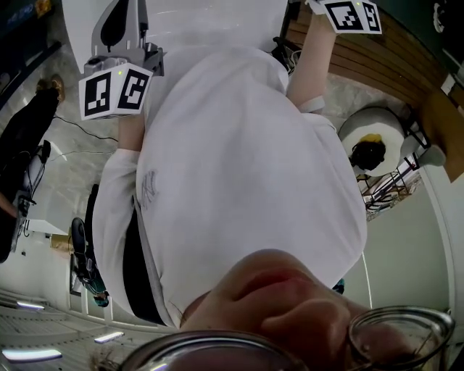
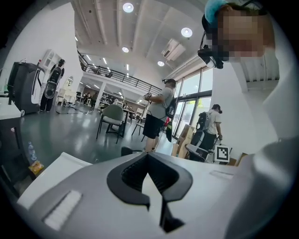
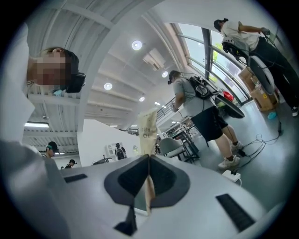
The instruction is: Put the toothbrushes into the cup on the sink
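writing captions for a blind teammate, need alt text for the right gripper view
The right tongs are shut on a thin printed paper strip that sticks up past their tips. Beyond them are ceiling lights and a standing person with a backpack.

White shirt (image 1: 239, 167) fills centre; left tool (image 1: 119, 76) upper left, right tool (image 1: 353, 14) top edge.
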A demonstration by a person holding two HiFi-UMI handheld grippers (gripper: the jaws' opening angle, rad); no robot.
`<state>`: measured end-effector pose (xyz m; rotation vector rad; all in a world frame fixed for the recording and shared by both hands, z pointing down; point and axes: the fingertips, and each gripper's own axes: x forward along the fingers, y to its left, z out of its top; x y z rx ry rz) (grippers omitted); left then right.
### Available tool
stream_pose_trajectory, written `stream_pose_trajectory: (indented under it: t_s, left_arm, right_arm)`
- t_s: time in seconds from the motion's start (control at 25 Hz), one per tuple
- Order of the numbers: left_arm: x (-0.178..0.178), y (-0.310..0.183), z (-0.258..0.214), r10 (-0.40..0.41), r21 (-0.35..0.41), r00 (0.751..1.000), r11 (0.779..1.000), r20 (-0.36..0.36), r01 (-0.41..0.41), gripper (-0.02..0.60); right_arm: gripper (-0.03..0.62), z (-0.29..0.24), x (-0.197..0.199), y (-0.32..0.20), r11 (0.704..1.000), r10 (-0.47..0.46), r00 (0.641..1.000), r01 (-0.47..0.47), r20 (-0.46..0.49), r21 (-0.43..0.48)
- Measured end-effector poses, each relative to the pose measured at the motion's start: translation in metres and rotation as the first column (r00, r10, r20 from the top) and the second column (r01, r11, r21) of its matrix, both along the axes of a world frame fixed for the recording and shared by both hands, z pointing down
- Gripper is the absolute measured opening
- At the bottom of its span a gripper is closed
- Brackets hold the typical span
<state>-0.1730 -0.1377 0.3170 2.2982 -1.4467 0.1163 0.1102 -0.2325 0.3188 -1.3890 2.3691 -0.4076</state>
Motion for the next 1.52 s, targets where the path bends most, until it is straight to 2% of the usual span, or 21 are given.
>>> stream_pose_trajectory:
  t_s: [0.16, 0.6, 1.08, 1.32, 1.52]
  left_arm:
    - [-0.005, 0.002, 0.0, -0.018, 0.0, 1.0, 1.0, 0.005, 0.018, 0.002]
    - [-0.003, 0.006, -0.001, -0.028, -0.005, 1.0, 1.0, 0.011, 0.028, 0.002]
    - [-0.004, 0.009, -0.004, -0.03, 0.005, 0.999, 1.0, 0.01, 0.03, 0.002]
    - [-0.004, 0.009, -0.003, -0.035, 0.007, 0.999, 0.999, 0.012, 0.034, 0.002]
    - [-0.005, 0.009, -0.003, -0.04, 0.009, 0.999, 0.999, 0.014, 0.039, 0.002]
  right_arm:
    - [0.014, 0.01, -0.004, -0.001, 1.0, -0.017, 1.0, 0.017, -0.004, -0.015]
    - [0.014, 0.045, -0.017, 0.0, 0.995, -0.069, 0.994, 0.061, -0.088, -0.085]
    - [0.014, 0.083, -0.033, 0.005, 0.978, -0.144, 0.977, 0.116, -0.158, -0.175]
    - [0.014, 0.096, -0.028, 0.003, 0.981, -0.122, 0.969, 0.084, -0.214, -0.177]
    - [0.014, 0.098, -0.041, 0.002, 0.971, -0.159, 0.958, 0.108, -0.241, -0.211]
